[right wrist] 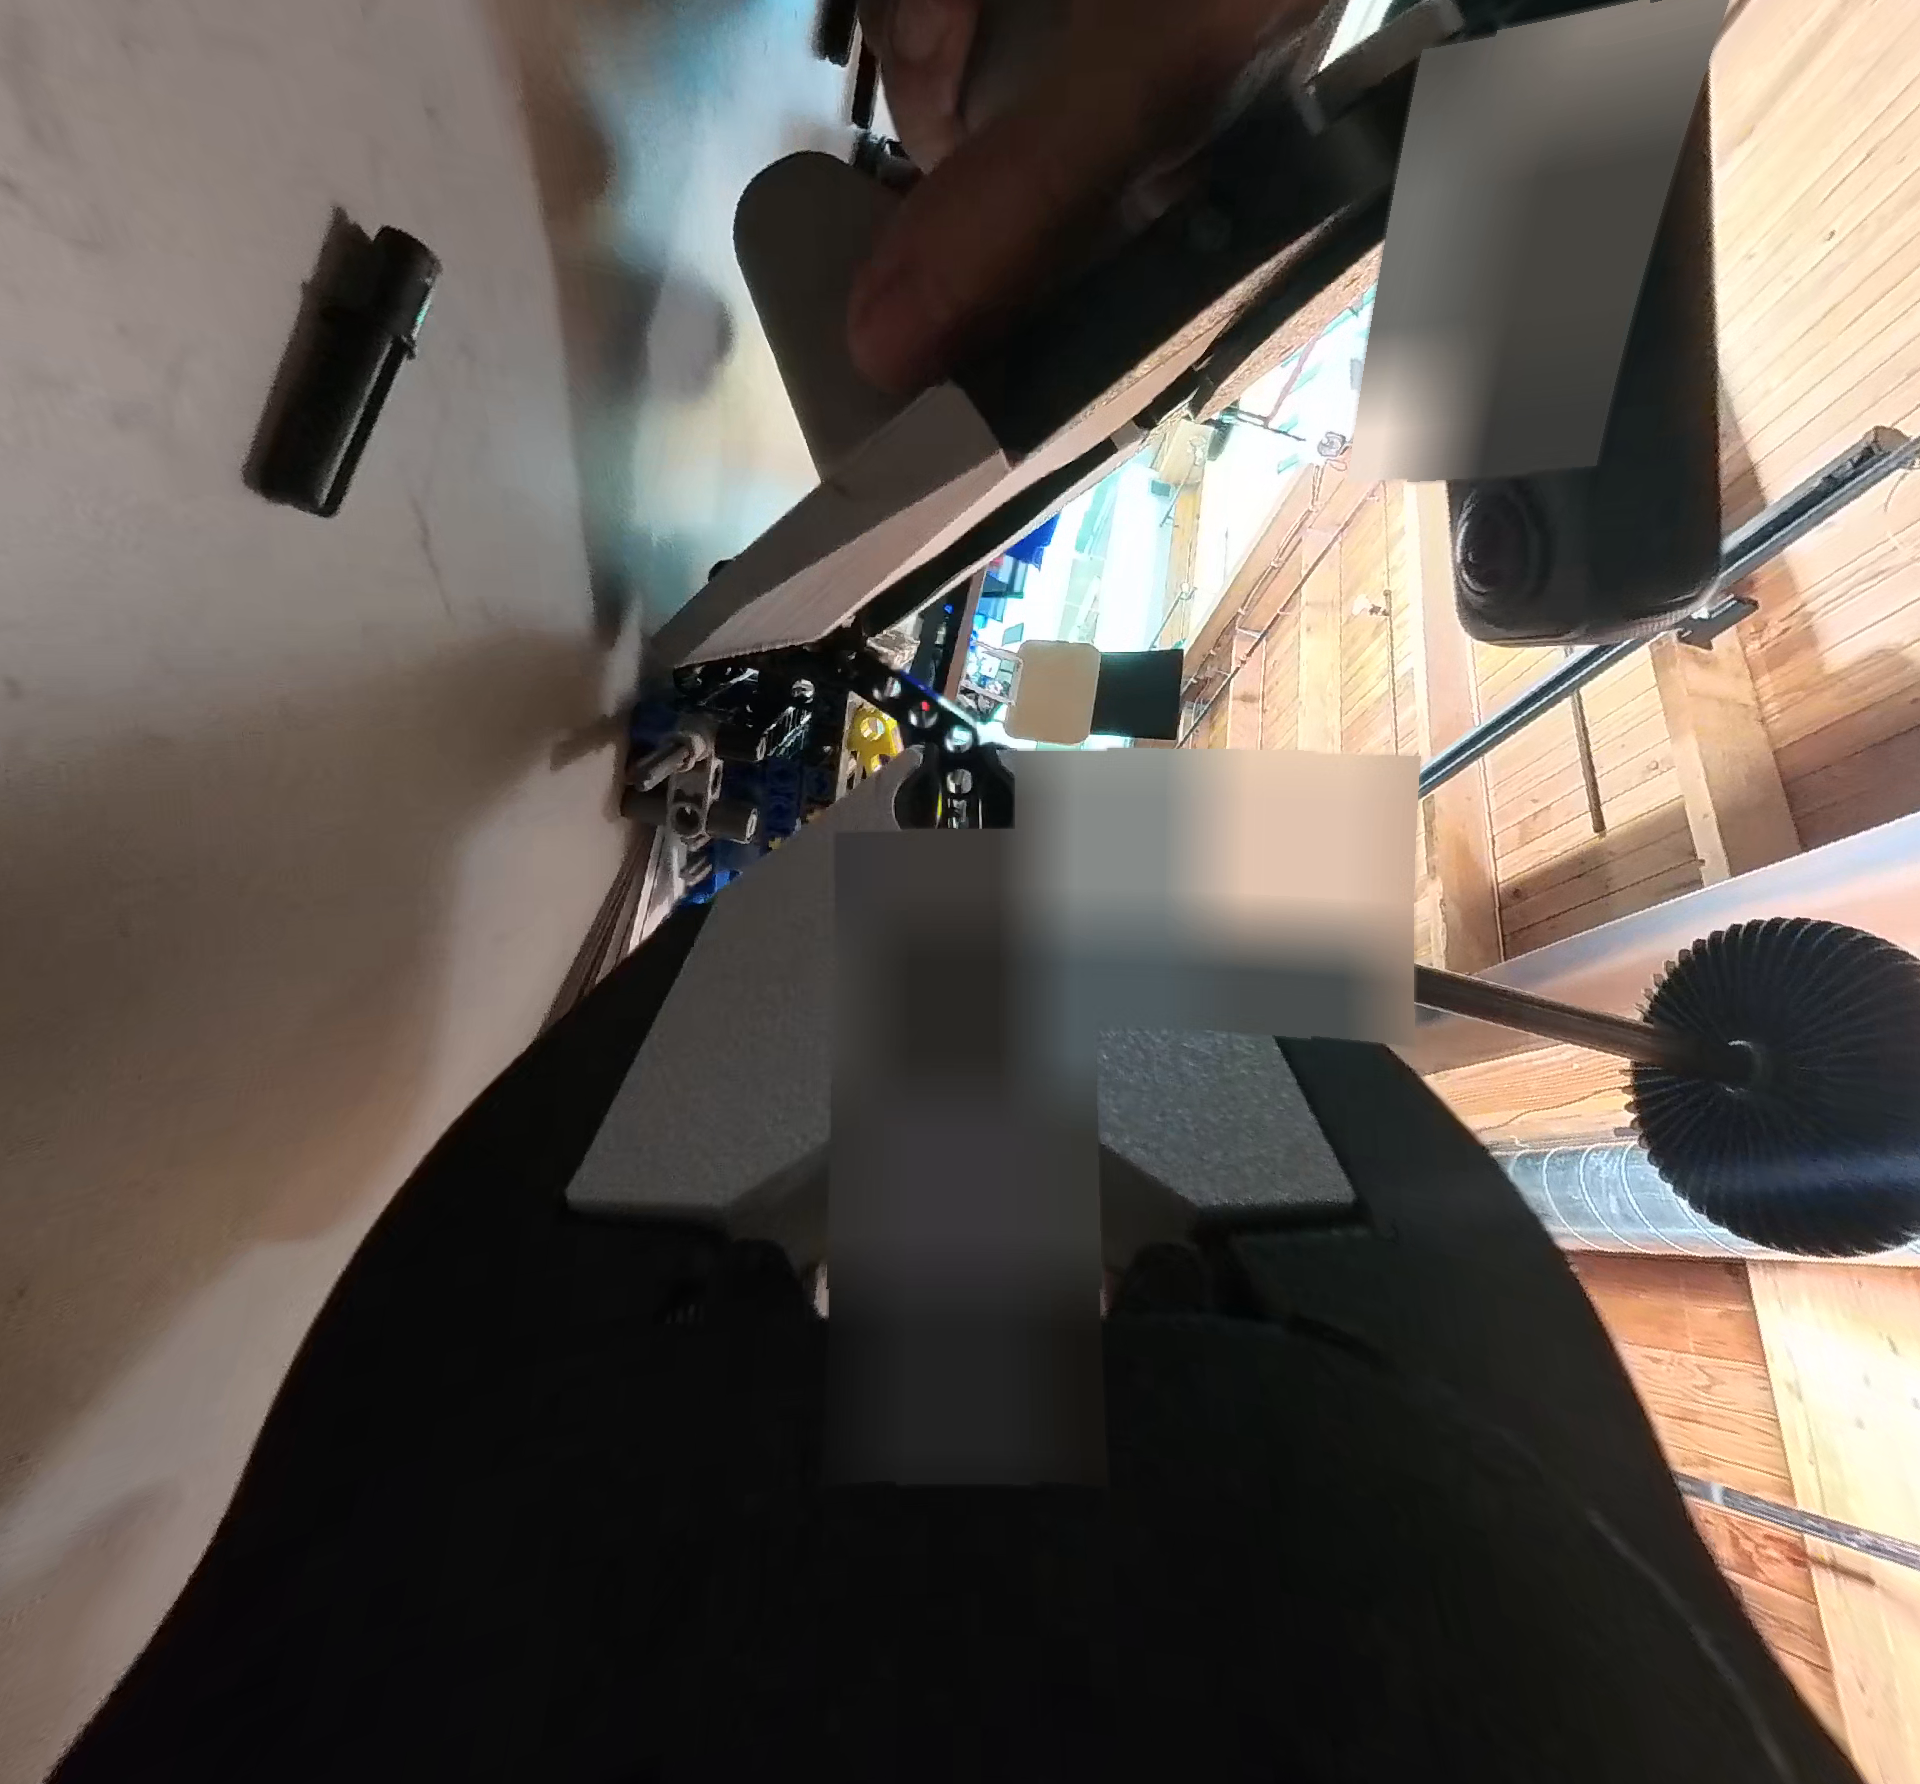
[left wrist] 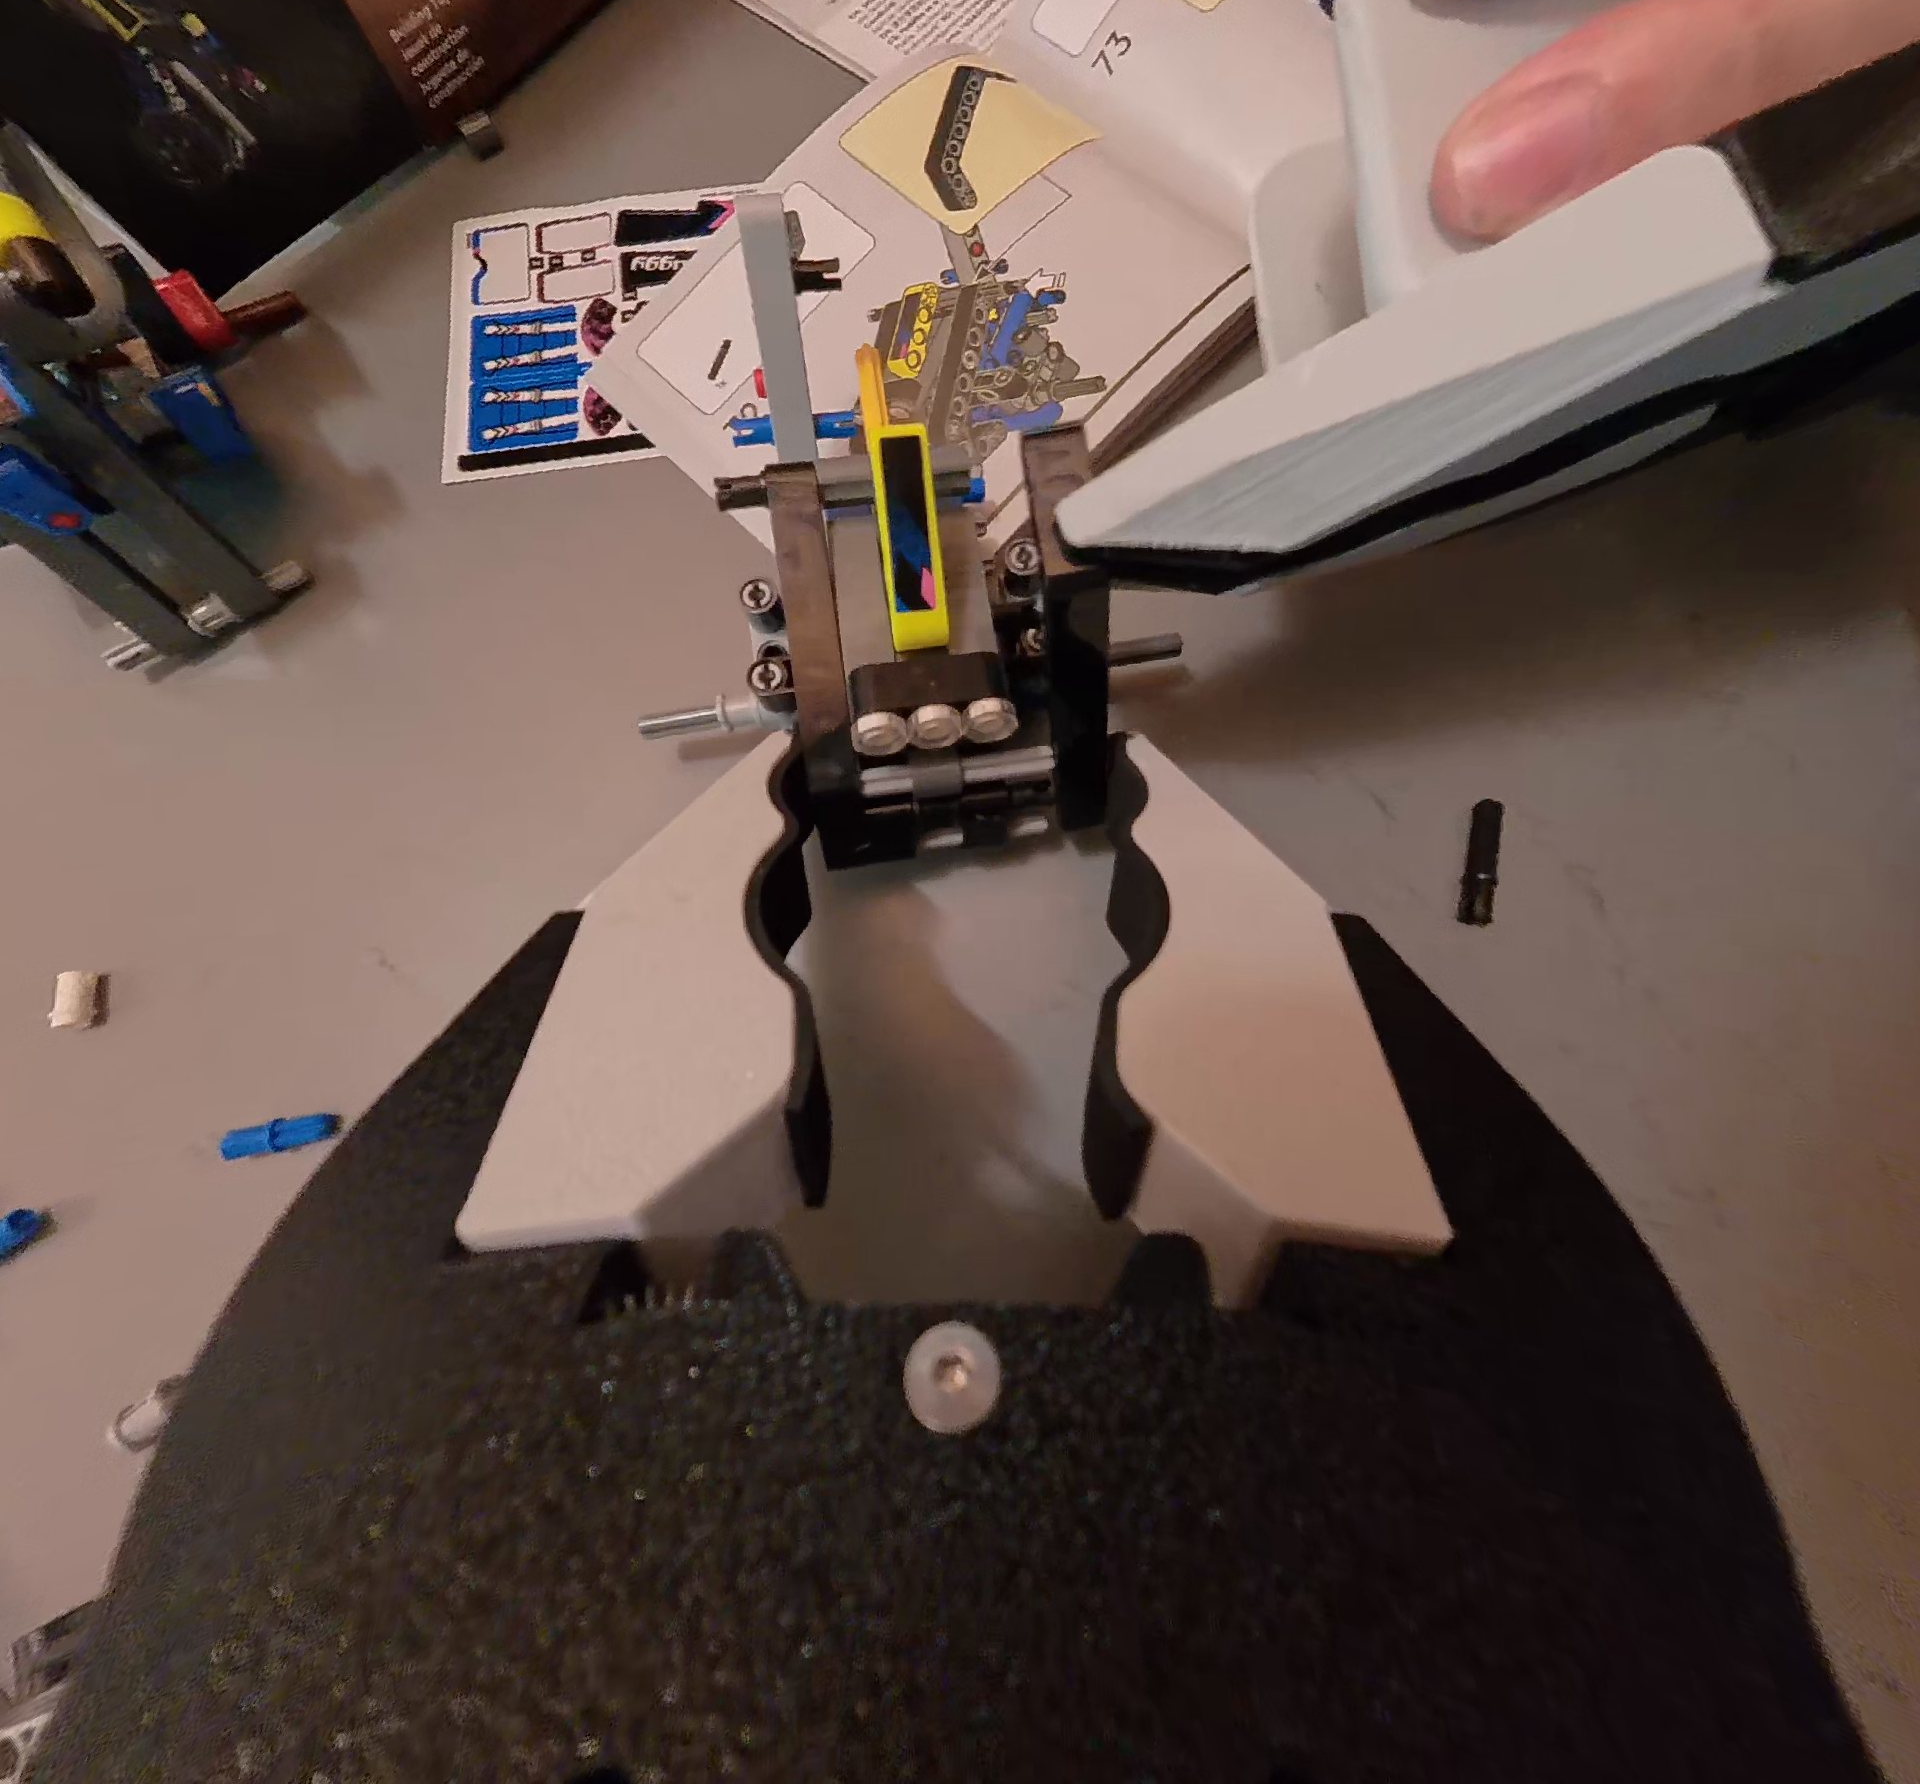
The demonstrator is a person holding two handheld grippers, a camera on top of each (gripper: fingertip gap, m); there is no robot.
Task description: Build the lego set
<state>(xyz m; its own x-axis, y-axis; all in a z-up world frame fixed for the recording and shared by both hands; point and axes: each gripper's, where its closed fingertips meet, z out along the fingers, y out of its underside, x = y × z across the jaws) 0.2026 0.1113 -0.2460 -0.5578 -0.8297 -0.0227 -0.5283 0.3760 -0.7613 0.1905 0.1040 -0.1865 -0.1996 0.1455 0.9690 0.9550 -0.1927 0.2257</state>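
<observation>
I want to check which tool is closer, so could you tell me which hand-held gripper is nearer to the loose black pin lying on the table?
Cannot tell for certain. The black pin lies beside the left hand-held gripper, off its right finger; the right hand-held gripper is up at the brick model.

left wrist: close, looking down | right wrist: rolled sideways, close | shared: brick model (left wrist: 935,654)

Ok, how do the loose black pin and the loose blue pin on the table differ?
The black pin is dark, the blue pin bright blue. The black pin lies right of the brick model, the blue pin nearer the camera on the left. The black pin points away from the camera; the blue pin lies crosswise. Both lie loose on the grey table, apart from other parts.
</observation>
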